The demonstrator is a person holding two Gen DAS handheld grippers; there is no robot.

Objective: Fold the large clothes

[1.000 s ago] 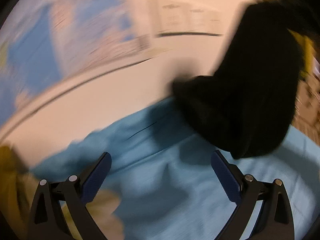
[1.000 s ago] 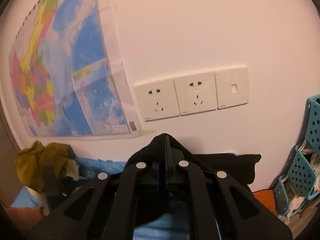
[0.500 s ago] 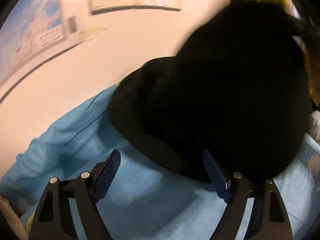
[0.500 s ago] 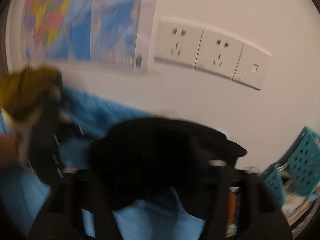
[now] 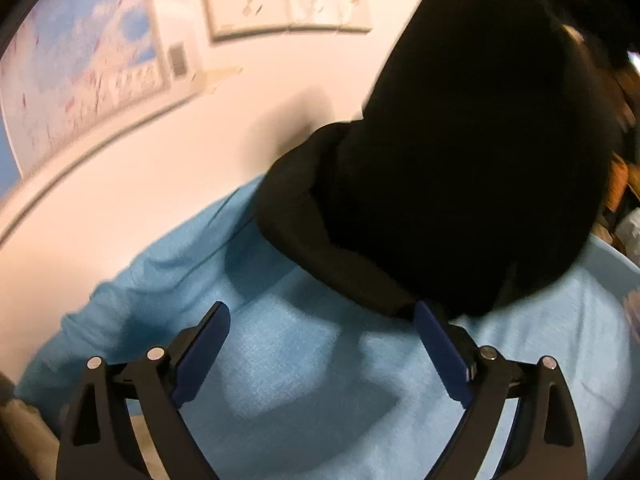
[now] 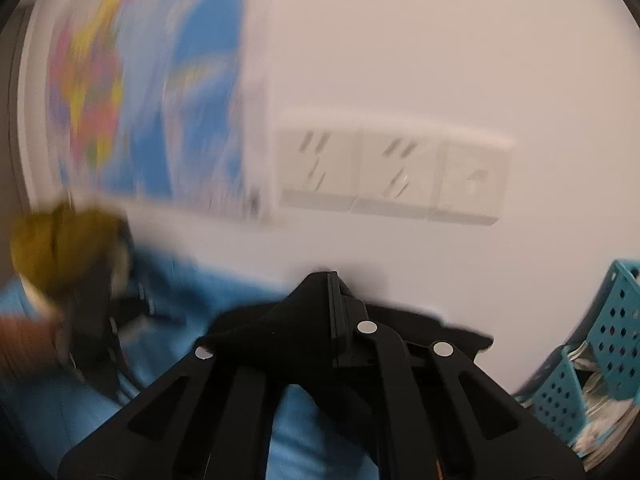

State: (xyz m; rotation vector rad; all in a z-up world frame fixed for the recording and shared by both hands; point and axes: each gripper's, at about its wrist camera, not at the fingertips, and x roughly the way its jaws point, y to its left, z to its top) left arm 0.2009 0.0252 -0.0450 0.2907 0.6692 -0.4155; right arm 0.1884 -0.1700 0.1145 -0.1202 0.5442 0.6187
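The black garment (image 5: 472,152) hangs in a dark bunch over the light blue cloth (image 5: 304,376) that covers the surface in front of me, its lower folds resting on that cloth close to the wall (image 5: 120,208). From my right wrist view the same black fabric (image 6: 280,332) is gathered up at the tips of my right gripper (image 6: 332,280), whose jaws are pressed together with the fabric pinched between them and draped over the left linkage.

My left gripper (image 5: 320,332) sits low over the blue cloth with its jaws spread wide and opening further. Nothing lies between the blue pads (image 5: 436,344) except bare blue cloth; the right-hand pad stands just at the garment's lower edge, and I cannot tell whether it touches.

Farther out, a row of white wall sockets (image 6: 392,176) is mounted on the pale wall, with a coloured map (image 6: 136,92) pinned beside it on the left. In the right wrist view a mustard-yellow bundle of cloth (image 6: 60,244) lies at the left edge of the blue cloth, and a teal perforated basket (image 6: 600,340) stands at the right edge. Both views are smeared by motion blur.
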